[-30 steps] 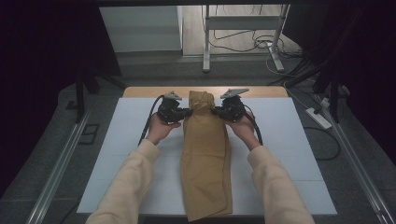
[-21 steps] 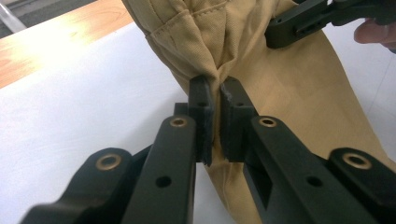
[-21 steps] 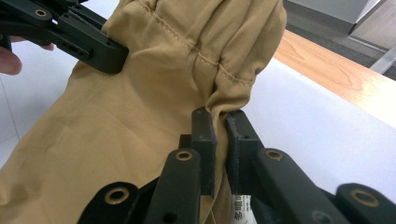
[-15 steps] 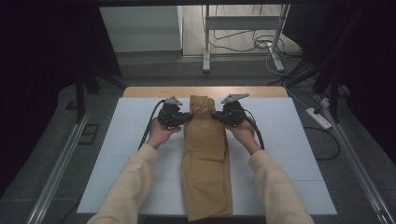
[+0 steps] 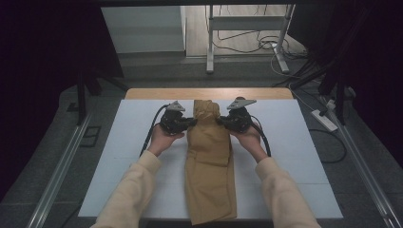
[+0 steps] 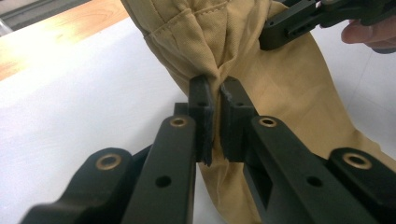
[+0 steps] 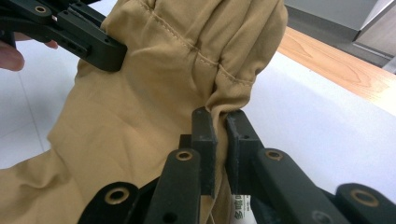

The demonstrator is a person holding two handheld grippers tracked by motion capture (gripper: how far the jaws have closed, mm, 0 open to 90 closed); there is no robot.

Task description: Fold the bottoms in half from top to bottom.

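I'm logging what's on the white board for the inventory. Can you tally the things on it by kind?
Tan garment: 1
Grippers, each shut on the garment's far end: 2, left gripper, right gripper
Total: 3

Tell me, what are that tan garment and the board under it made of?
The tan garment looks like woven cotton twill, matte, judging by its stitched seams and soft creases where the left gripper and right gripper pinch it. The white board seems smooth, matte laminate or foam sheet, lying on a wooden-looking tabletop.
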